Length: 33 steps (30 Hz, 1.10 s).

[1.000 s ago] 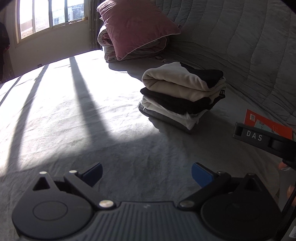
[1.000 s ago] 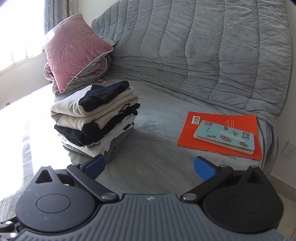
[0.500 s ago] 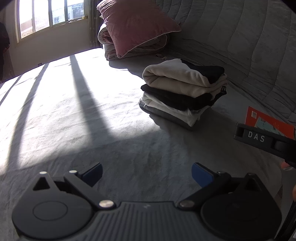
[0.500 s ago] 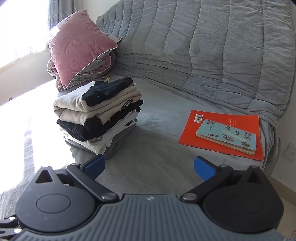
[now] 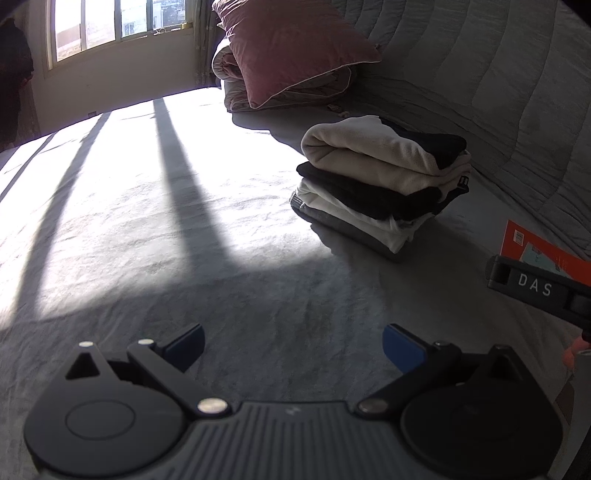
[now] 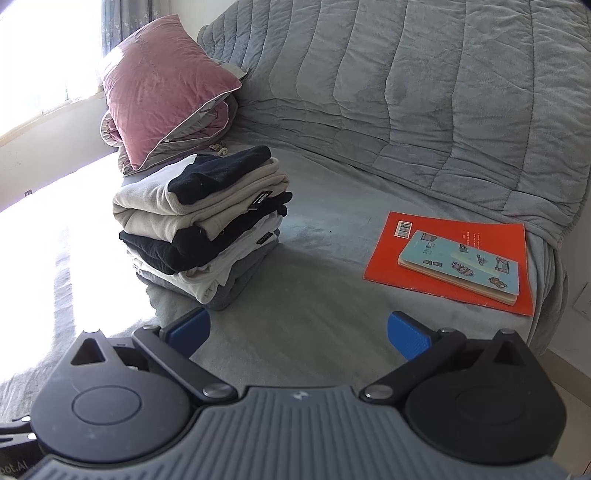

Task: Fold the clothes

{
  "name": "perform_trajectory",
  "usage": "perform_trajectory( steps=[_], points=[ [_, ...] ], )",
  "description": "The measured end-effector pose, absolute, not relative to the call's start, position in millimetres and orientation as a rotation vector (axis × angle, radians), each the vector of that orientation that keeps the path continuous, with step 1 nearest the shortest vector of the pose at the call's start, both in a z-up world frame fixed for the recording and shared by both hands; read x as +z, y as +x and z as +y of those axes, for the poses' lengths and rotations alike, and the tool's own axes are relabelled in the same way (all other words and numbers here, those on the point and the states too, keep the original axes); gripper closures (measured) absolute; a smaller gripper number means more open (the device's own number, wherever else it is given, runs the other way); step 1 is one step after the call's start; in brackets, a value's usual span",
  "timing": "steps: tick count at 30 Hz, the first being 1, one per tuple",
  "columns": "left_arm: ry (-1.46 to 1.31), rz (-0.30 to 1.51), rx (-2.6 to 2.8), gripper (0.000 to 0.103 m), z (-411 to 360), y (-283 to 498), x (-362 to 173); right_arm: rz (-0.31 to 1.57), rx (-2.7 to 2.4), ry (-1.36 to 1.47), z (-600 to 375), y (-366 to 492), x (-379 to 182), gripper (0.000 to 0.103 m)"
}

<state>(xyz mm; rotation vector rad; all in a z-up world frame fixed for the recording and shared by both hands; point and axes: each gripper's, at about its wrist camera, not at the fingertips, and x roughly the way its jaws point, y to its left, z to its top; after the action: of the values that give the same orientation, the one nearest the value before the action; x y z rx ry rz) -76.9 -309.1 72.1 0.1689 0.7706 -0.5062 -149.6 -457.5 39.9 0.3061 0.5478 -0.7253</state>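
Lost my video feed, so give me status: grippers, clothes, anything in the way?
Left gripper open, empty. Right gripper open, empty. Clothes stack folded on bed. Books off to right, clear.

Home bedroom: bed [image 6: 332, 314], pillow [image 6: 162, 92] (sunlit window [image 5: 122, 26]).

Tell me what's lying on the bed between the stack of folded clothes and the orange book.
Nothing: the right wrist view shows only bare grey bedspread between the stack of folded clothes and the orange book.
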Motion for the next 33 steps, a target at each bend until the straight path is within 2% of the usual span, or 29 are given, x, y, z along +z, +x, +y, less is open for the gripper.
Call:
perform_trajectory(
  steps=[33],
  points=[
    [0.201, 0.776, -0.488, 0.001, -311.8, -76.1, 68.9, 0.586, -0.688, 0.324, -457.8, -148.0, 36.0, 0.0]
  ],
)
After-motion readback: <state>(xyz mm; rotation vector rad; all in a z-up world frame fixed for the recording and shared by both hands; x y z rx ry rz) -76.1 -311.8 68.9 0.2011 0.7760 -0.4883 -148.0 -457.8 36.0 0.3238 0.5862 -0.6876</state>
